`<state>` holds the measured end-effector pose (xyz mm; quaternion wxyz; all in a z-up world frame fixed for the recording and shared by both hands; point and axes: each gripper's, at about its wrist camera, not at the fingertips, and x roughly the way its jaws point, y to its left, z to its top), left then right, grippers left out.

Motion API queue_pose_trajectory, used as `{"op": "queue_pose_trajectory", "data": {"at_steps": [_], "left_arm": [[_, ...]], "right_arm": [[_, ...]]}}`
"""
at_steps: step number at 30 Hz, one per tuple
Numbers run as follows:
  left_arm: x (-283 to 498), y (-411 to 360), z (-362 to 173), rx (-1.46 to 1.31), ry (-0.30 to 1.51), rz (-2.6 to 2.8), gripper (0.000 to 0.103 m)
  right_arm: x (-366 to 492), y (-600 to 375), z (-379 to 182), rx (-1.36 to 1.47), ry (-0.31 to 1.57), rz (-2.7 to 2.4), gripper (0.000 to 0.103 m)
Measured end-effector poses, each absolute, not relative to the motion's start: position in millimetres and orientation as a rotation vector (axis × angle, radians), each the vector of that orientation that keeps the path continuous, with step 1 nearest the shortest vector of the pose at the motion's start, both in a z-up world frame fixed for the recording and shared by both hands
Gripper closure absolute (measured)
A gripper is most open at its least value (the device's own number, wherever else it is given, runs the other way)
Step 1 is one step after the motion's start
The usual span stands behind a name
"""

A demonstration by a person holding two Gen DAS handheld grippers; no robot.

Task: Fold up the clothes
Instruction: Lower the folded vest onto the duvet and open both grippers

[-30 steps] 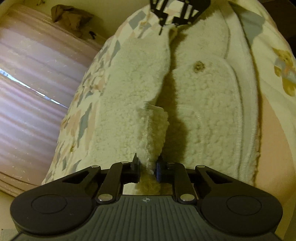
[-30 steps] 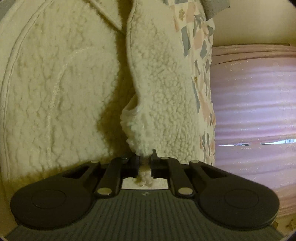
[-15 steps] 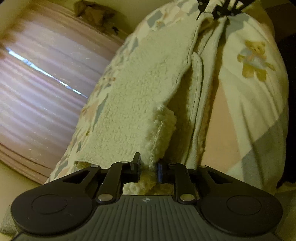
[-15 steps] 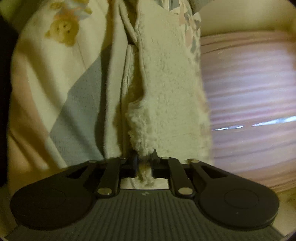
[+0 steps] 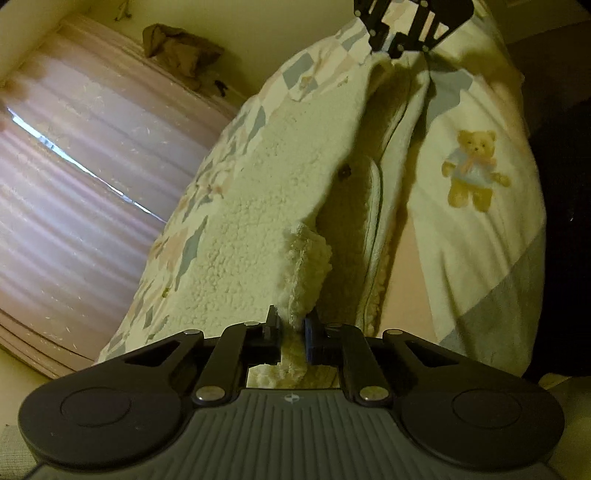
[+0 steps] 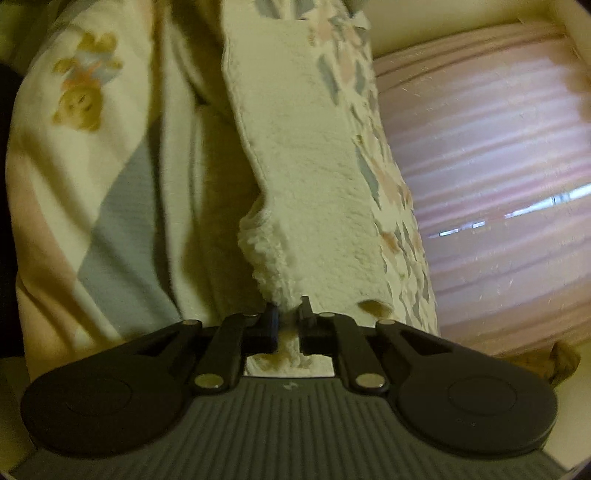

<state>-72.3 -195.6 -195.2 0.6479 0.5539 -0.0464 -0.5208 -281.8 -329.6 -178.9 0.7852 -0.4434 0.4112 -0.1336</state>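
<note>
Cream fleece-lined jacket (image 5: 258, 206) with a pastel patchwork outer fabric fills the middle of the left wrist view, stretched lengthwise away from the camera with its fuzzy lining facing up. The black two-finger left gripper (image 5: 291, 328) sits at the near end of the jacket, its fingers pressed together on a thick tuft of the fleece edge. At the far end of the jacket the black right gripper (image 5: 406, 26) shows at the top of the view, touching the fabric there; from here I cannot tell how its fingers stand. Right of the fleece strip, the jacket's outer side carries a brown teddy bear print (image 5: 472, 170), and a small dark button (image 5: 345, 171) sits in the shadowed fold between the two panels. Left of the jacket lies a pink ribbed surface (image 5: 74, 192), and beyond that a crumpled brown cloth (image 5: 177, 51) rests on a pale surface. In the right wrist view the same jacket (image 6: 314, 177) runs away from the camera, lining up, and the right gripper (image 6: 290, 325) has its fingers clamped on a bunched fleece corner. The teddy bear print (image 6: 83, 96) is left of the fleece strip here, and the pink ribbed surface (image 6: 487, 192) is right of the jacket.
</note>
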Motion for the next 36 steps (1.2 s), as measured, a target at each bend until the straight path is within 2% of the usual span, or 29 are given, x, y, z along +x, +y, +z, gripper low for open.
{"op": "queue_pose_trajectory", "data": {"at_steps": [3,6,9,10,14,18,23,27,33,36], "left_arm": [[-74.8,-195.4,-197.7,1.275,-0.102,-1.182,0.087],[-77.3,-195.2,-200.2,1.291,-0.099,-1.179,0.083],[-75.6,-187.1,-191.6,1.276,-0.080,-1.155,0.072],[-71.8,-180.9,-186.5,1.266,-0.055,-1.148,0.069],[-55.1,-161.3,-163.6,1.188,0.047,-1.136,0.074],[-35.4,-165.2,-131.5,0.967,0.095,-1.159,0.074],[16.5,-223.6,-112.2,0.751,0.162,-1.169,0.074],[63.5,-264.0,-128.2,0.720,0.256,-1.127,0.075],[139.6,-302.5,-170.3,0.668,0.421,-1.077,0.077],[174.5,-319.6,-187.3,0.622,0.483,-1.052,0.080]], "right_arm": [[-269.8,-322.9,-180.2,-0.951,0.911,-0.250,0.096],[-265.0,-311.0,-191.9,-1.003,0.934,-0.238,0.091],[-265.7,-310.4,-180.6,-0.922,0.910,-0.232,0.089],[-268.7,-312.9,-171.2,-0.863,0.901,-0.227,0.083],[-272.1,-329.3,-133.9,-0.617,0.822,-0.213,0.082],[-262.4,-355.6,-105.6,-0.435,0.727,-0.213,0.082],[-202.9,-404.6,-99.4,-0.382,0.682,-0.245,0.082],[-156.5,-452.8,-104.9,-0.313,0.659,-0.286,0.081],[-106.0,-538.5,-145.8,-0.126,0.718,-0.309,0.081],[-86.1,-574.6,-165.7,-0.008,0.712,-0.301,0.076]]}}
